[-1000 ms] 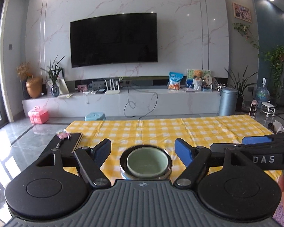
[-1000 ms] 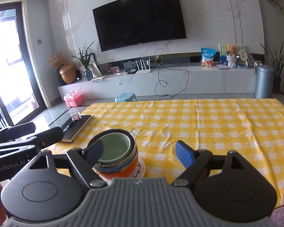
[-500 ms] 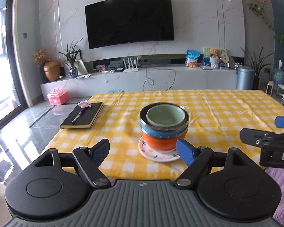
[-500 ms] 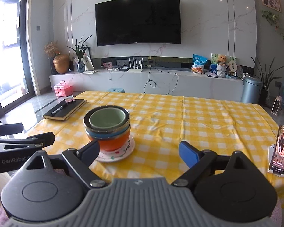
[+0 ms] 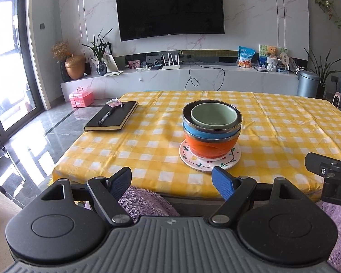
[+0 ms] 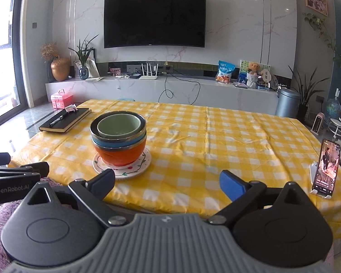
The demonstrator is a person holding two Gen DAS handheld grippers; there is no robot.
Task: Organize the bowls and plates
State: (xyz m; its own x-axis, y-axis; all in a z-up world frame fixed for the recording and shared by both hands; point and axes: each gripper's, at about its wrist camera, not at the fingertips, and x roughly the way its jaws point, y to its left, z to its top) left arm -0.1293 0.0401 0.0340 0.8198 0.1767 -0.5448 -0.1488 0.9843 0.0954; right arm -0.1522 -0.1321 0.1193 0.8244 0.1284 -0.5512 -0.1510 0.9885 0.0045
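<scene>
The surface (image 5: 147,141), covered by a yellow-and-white checked cloth, fills the middle of both wrist views. Left gripper (image 5: 171,179): fingers spread wide apart, holding nothing, poised at the near edge of the surface at 6 o'clock from the dishes. Right gripper (image 6: 167,182): fingers likewise spread apart and empty, with the dishes near its left finger at about 11 o'clock. Black notebook (image 5: 111,118), with a pen lying on its cover, rests at 10 o'clock from the dishes, well apart from them. Floral plate (image 5: 235,157) lies flat on the surface and carries the stack. Orange bowl (image 5: 210,146) sits upright on the plate; blue bowl (image 5: 193,130) is nested in it; green bowl (image 5: 213,115) is nested uppermost inside a metal-rimmed bowl. Phone (image 6: 325,168) stands propped upright at 3 o'clock in the right wrist view, well apart from the stack.
</scene>
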